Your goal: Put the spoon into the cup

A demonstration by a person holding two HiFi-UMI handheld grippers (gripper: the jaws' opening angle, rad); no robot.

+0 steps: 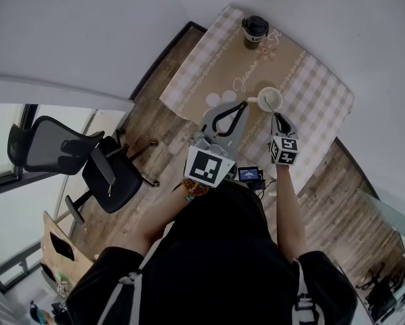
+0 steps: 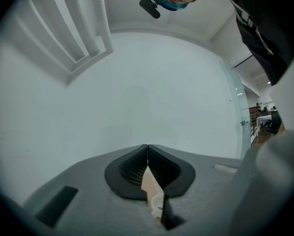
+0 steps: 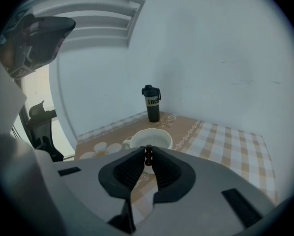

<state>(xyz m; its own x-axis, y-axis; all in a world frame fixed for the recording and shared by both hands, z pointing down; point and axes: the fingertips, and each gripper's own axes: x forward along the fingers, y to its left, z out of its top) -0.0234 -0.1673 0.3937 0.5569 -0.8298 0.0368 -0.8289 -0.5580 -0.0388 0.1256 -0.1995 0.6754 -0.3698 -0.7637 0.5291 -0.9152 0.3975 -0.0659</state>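
Pinching the spoon (image 3: 148, 155) by its thin dark handle, our right gripper (image 3: 148, 149) has its jaws drawn almost together, with only the handle between them. In the right gripper view the handle stands upright at the centre of the frame, directly in front of the near rim of the white cup (image 3: 149, 140). In the head view a thin line crosses the cup's inside, but we cannot tell how deep the spoon reaches.

Our right arm stretches from the lower middle of the head view up to the cup (image 1: 269, 99), with the right gripper (image 1: 276, 119) just below it. The left gripper (image 1: 242, 107) sits just left of the cup with the arm bent. Its own view faces a bare wall, and the left gripper (image 2: 147, 147) has its jaws pressed together at the tips with nothing held.

The cup rests on a checked tablecloth (image 1: 317, 93). A dark tumbler (image 1: 254, 31) stands well apart, toward the top of the frame. A black office chair (image 1: 87, 158) sits at the left on the wood floor.
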